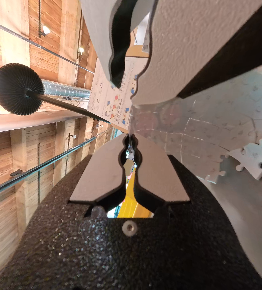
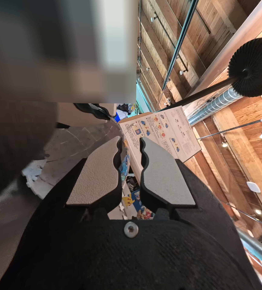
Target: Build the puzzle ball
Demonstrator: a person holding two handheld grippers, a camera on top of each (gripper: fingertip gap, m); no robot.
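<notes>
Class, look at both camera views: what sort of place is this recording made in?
Probably a converted warehouse or workshop loft: bare wooden plank ceiling, exposed metal ventilation duct, and spot lamps mounted on rails.

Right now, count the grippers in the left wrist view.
2: left gripper bottom centre, shut on the puzzle ball shell edge; right gripper at the top, open.

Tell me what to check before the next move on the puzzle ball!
1. Hold: left gripper shut on the shell rim: ok.
2. Placement: right gripper has the rim between its fingers: ok.
3. Second hold: right gripper is open, not pinching the rim: not ok.
4. Edge piece fully clicked in: cannot tell.
5. Instruction sheet in sight: ok.
</notes>
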